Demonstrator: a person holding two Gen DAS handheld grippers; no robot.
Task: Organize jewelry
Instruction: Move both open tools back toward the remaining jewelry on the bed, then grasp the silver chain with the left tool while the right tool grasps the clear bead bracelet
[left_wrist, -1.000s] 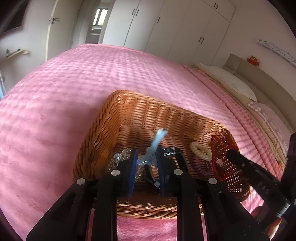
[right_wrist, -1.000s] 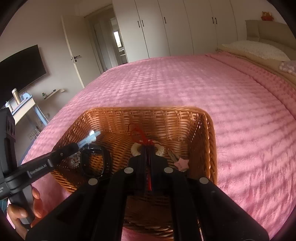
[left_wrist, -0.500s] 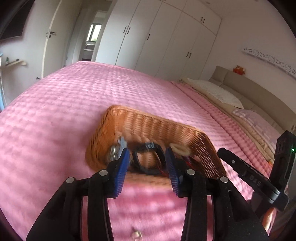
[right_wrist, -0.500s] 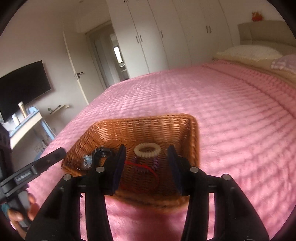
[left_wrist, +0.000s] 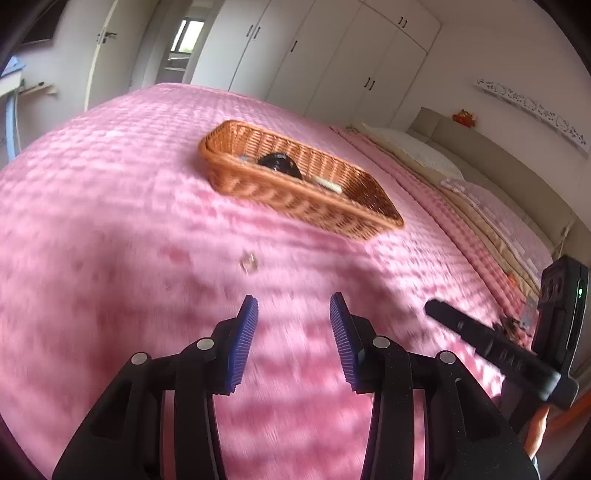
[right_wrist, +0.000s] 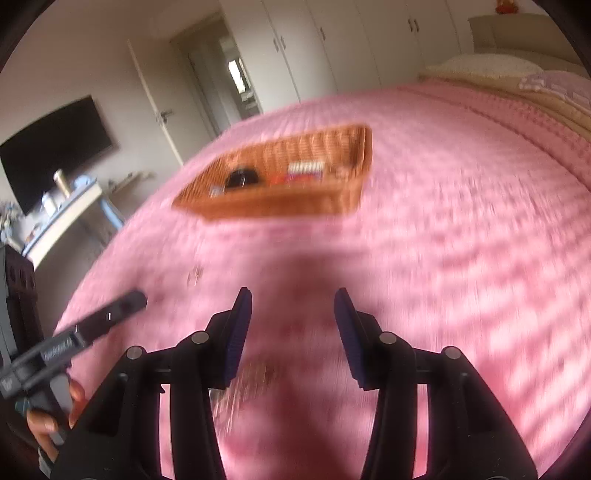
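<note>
Wicker basket (left_wrist: 295, 192) lies long axis crosswise; left gripper (left_wrist: 293, 314) and right gripper (right_wrist: 293, 306) fingers released.

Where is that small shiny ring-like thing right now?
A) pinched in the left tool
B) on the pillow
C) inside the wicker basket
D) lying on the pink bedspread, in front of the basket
D: the small shiny piece lies alone on the pink bedspread, nearer the camera than the wicker basket, and the left tool is open and empty.
</note>
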